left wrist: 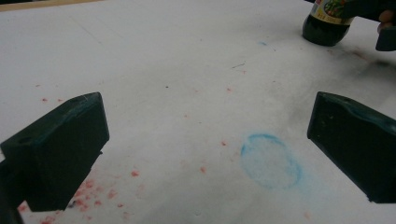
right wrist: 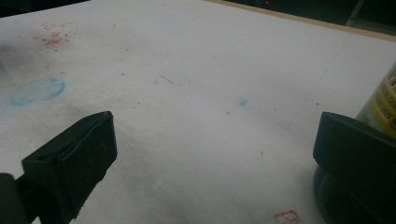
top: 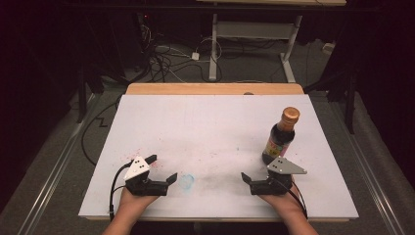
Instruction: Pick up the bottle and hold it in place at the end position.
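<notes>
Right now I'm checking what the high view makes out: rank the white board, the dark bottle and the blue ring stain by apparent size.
1. White board, by far the largest.
2. Dark bottle, upright by the right gripper.
3. Blue ring stain, smallest, between the right and left gripper.

Table top: white sheet, looks like paper or painted board, matt, smooth but smudged w/ grey scuffs, red speckles and a chalky blue ring. Far edge strip: bare wood, light, satin.

Bottle: dark glossy glass or plastic, can't tell which; shiny printed label; copper-coloured cap, metallic sheen.

Left gripper and right gripper: black jaws, matt plastic or rubber, slightly rough, worn at edges. Top plates grey-white, flat, look like metal or stiff plastic, dull finish.

Floor: grey, carpet-like, matt.
</notes>
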Demonstrator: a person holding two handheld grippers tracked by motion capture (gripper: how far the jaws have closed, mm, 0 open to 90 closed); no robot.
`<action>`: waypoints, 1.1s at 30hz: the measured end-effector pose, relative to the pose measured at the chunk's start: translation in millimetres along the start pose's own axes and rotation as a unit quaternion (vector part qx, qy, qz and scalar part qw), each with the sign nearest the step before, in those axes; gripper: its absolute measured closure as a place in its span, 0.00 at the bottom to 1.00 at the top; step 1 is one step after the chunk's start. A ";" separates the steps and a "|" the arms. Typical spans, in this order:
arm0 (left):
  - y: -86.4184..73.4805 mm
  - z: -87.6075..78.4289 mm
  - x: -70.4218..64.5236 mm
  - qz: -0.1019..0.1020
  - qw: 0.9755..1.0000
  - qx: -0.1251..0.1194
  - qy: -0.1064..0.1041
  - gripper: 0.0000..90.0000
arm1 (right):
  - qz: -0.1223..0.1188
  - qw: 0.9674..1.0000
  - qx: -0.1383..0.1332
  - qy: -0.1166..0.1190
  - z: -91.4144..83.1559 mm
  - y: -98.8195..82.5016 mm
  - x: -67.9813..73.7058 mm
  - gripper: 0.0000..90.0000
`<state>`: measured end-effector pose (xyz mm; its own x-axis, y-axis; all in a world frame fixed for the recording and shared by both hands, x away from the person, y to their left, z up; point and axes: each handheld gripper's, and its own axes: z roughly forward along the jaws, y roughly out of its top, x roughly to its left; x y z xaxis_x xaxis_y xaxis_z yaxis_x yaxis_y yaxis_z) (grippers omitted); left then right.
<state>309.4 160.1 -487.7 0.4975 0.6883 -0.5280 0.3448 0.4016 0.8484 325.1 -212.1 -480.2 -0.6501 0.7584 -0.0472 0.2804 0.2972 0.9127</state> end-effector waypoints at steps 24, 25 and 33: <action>-3.2 2.5 4.2 0.018 1.000 0.021 -0.003 0.00 | -0.011 1.000 -0.008 -0.002 -12.9 2.6 1.5 0.01; -3.8 2.7 3.6 0.020 1.000 0.022 -0.003 0.00 | -0.014 1.000 -0.008 -0.002 -16.7 2.3 1.9 0.01; -5.7 3.0 2.5 0.026 0.999 0.027 -0.006 0.00 | -0.012 1.000 -0.012 -0.014 -37.0 -2.1 -0.1 0.01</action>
<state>311.0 157.7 -493.9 0.5255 0.6999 -0.4838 0.3607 0.3317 0.8717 298.4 -234.3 -467.1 -0.6364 0.7672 -0.0798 0.2484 0.3018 0.9204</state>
